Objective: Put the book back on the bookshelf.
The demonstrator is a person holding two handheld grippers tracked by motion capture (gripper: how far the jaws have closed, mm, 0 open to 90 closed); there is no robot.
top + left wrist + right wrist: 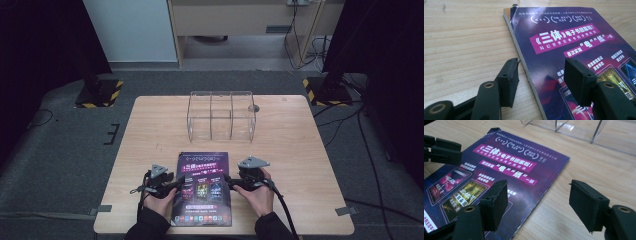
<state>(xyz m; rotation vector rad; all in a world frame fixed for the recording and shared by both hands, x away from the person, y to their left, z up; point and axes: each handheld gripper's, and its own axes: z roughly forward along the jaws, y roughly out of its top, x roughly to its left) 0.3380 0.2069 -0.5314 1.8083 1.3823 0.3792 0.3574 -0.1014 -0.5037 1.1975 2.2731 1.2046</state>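
Observation:
A thin book with a purple cover (202, 187) lies flat on the wooden table (290, 150) near its front edge. My left gripper (175, 184) is at the book's left edge and my right gripper (231, 182) at its right edge, each in a hand. In the left gripper view the open gripper (541, 75) straddles the book's (564, 37) spine edge, one jaw over bare wood, the other over the cover. In the right gripper view the open gripper (539, 202) straddles the book's (506, 170) other edge the same way. No pad presses on the book.
A clear plastic organiser (221, 116) with three compartments stands at the middle of the table's far side; its base is also in the right gripper view (586, 130). Black stands with striped bases (97, 92) flank the table on the floor.

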